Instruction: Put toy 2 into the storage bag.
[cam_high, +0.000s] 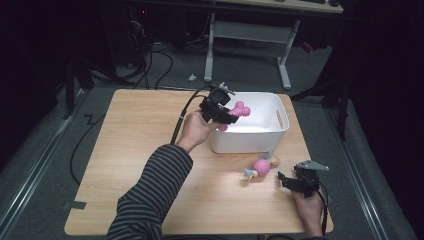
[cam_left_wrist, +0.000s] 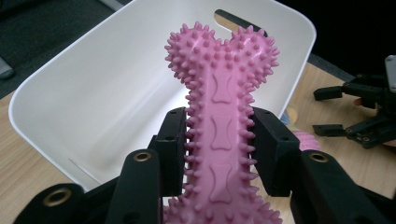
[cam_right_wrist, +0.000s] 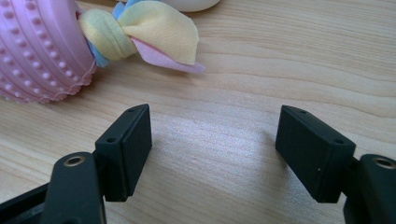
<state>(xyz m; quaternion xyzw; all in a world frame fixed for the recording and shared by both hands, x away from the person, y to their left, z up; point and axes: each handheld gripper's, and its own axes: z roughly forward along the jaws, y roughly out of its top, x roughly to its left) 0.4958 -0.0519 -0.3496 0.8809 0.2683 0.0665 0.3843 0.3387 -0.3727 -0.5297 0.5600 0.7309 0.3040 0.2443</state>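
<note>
Now | wooden table (cam_high: 140, 165), dark room | left gripper (cam_high: 223, 114) clamps pink bone (cam_left_wrist: 222, 121) | right gripper (cam_high: 290, 181) wide

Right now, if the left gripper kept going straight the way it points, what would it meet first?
Most likely the inside of the white bin. The left gripper holds the pink spiky bone pointing into the bin's hollow, so the bone's far end would probably touch the bin's inner wall or floor first; depth is hard to judge.

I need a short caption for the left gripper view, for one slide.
Left tool shut on a spiky pink bone toy, held over the open white bin.
</note>
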